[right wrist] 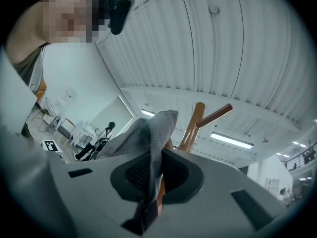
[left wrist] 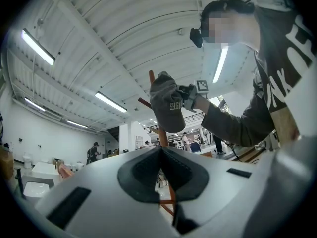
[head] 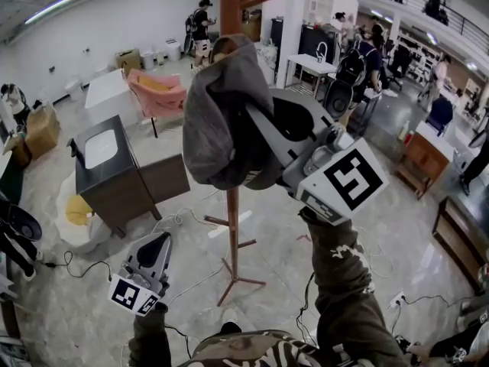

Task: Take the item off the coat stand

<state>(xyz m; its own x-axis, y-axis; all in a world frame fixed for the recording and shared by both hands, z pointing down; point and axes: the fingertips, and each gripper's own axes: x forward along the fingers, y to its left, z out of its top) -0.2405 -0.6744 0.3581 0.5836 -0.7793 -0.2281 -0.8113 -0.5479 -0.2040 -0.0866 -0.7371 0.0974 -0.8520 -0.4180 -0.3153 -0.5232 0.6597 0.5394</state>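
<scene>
A grey cap [head: 221,121] hangs on the upper part of a wooden coat stand [head: 232,228]. My right gripper [head: 263,128] reaches in from the right and is shut on the cap's edge. In the right gripper view the grey fabric [right wrist: 148,133] is pinched between the jaws, with the stand's pole and peg [right wrist: 192,125] just behind. My left gripper [head: 157,243] hangs low at the left of the stand's base, jaws together and empty. The left gripper view looks up at the cap [left wrist: 167,105], the stand [left wrist: 162,135] and the sleeve of the arm holding the right gripper.
A dark cabinet with a white sink top [head: 107,167] stands left of the stand. Behind it are a pink chair [head: 157,90] and a white table [head: 107,90]. Cables lie on the floor [head: 183,220]. A wooden desk [head: 428,155] and several people are at the far right.
</scene>
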